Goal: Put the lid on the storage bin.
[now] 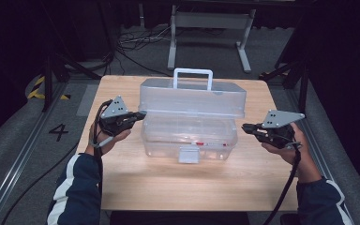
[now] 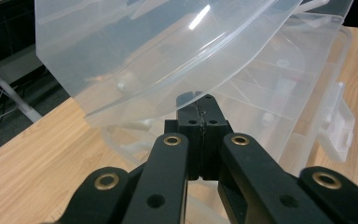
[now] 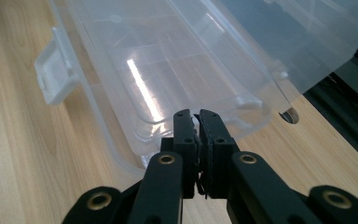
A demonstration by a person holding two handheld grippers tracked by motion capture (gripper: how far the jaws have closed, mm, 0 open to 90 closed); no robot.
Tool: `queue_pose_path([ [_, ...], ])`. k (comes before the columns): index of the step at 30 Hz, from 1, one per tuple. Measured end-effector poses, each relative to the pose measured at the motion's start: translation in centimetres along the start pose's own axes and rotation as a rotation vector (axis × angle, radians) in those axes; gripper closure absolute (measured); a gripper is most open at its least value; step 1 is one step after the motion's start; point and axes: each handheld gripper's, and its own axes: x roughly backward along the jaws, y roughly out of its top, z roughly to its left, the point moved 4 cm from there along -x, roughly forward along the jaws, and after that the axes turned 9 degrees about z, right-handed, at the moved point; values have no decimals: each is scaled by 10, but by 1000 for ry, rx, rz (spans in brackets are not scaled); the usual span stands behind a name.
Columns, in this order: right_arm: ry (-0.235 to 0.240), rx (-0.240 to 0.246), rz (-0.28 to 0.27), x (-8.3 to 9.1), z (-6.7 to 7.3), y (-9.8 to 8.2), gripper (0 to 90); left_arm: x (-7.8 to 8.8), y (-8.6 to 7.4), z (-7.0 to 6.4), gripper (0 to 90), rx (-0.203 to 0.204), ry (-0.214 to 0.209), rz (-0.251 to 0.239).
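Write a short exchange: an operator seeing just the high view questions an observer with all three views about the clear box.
Operator: Are the left gripper fingers closed?
Observer: Yes, its fingers are pressed together, tips just under the raised lid edge.
Operator: And the right gripper?
Observer: Also shut with nothing between, tips at the end rim of the base.

box (image 1: 190, 133) mid-table (image 1: 122, 187) | lid (image 1: 192, 98) raised behind | left tool (image 1: 140, 115) left | right tool (image 1: 244, 127) right

Glossy clear plastic box (image 1: 190, 126), matt wooden table (image 1: 168, 183)
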Motion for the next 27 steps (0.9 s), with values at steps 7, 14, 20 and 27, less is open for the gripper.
queue_pose_path([
  [7, 15, -29, -11, -1, -1, -3, 847, -2, -8, -6, 900, 6, -20, 23],
  [14, 20, -27, -1, -2, 2, -3, 851, 0, -13, -12, 900, -7, -25, 44],
  [20, 15, -42, 10, -5, 1, -7, 850, 0, -18, -17, 900, -2, -35, 54],
  [27, 23, -45, 19, -7, 0, -10, 851, 1, -21, -21, 900, -14, -40, 68],
])
